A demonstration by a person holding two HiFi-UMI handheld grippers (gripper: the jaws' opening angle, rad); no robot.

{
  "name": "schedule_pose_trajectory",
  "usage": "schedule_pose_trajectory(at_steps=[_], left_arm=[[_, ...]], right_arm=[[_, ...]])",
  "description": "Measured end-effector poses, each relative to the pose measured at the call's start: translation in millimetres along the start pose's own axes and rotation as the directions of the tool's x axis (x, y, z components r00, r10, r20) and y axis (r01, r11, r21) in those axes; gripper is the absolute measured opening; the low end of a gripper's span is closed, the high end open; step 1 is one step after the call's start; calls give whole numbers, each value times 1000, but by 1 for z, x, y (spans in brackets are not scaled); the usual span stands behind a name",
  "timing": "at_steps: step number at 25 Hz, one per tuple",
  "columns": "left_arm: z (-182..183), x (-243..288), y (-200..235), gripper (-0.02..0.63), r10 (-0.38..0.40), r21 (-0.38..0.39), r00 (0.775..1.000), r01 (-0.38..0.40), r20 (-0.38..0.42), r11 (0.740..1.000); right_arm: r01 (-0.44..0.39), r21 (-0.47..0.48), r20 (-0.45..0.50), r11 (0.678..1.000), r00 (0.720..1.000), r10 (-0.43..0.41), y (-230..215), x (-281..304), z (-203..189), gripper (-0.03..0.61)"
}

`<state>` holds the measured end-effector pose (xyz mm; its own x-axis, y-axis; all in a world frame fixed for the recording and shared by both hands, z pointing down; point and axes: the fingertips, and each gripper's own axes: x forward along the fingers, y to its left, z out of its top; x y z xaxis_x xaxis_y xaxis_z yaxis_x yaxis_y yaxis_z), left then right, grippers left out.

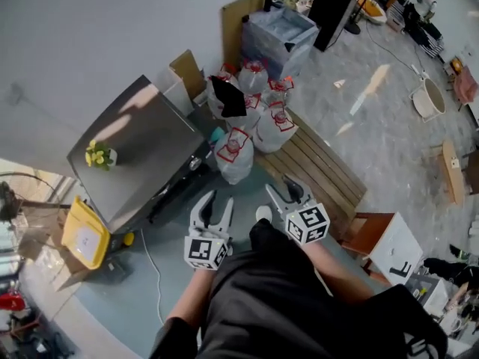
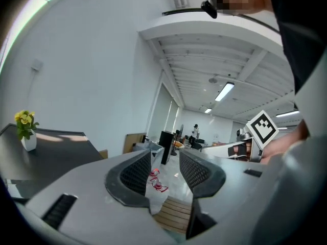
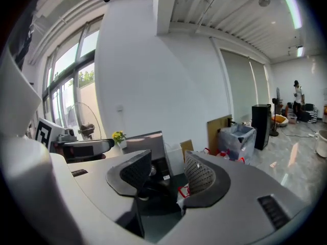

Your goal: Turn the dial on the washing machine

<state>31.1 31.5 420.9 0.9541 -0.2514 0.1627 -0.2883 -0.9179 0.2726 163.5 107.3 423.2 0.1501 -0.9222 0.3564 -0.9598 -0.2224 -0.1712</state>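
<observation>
The washing machine (image 1: 138, 144) stands at the left with a grey top and a dark front panel. A silver dial (image 1: 196, 164) shows on that panel, and in the right gripper view the dial (image 3: 152, 170) sits just beside the left jaw's edge, further off. My left gripper (image 1: 218, 200) hangs in front of the machine's lower corner, its jaws open with nothing between them (image 2: 164, 173). To its right, my right gripper (image 1: 287, 188) is also open and empty (image 3: 168, 170), pointing toward the machine's front. Neither one touches the machine.
A small pot of yellow flowers (image 1: 99, 155) stands on the machine's top. Several white bags with red print (image 1: 239, 144) lie beside the machine, next to a slatted wooden bench (image 1: 318, 167). A yellow container (image 1: 84, 234) sits at the lower left, a clear bin (image 1: 278, 36) behind.
</observation>
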Motion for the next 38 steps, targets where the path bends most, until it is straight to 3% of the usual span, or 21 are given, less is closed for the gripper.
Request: schedule_pose_trajectory(at_steps=[6, 14, 20, 29, 34, 38], left_arm=[[9, 10, 28, 152, 164, -8, 986, -164, 24, 986], [5, 23, 42, 152, 347, -54, 938, -345, 18, 937], [-4, 34, 49, 158, 443, -171, 895, -429, 53, 887], [-44, 30, 91, 159, 510, -151, 860, -505, -12, 850], [-68, 34, 110, 158, 517, -191, 855, -514, -39, 836], [-76, 38, 121, 158, 515, -168, 856, -514, -44, 841]], right_arm=[[-123, 3, -40, 992, 992, 123, -7, 30, 0, 190], [-304, -24, -72, 952, 951, 302, -7, 74, 15, 190], [-385, -138, -76, 912, 923, 378, -13, 90, 23, 190], [-426, -129, -176, 895, 899, 402, -1, 119, -4, 190], [-411, -86, -190, 908, 901, 390, 4, 115, -13, 190], [-422, -60, -214, 905, 891, 401, 16, 134, -29, 190]])
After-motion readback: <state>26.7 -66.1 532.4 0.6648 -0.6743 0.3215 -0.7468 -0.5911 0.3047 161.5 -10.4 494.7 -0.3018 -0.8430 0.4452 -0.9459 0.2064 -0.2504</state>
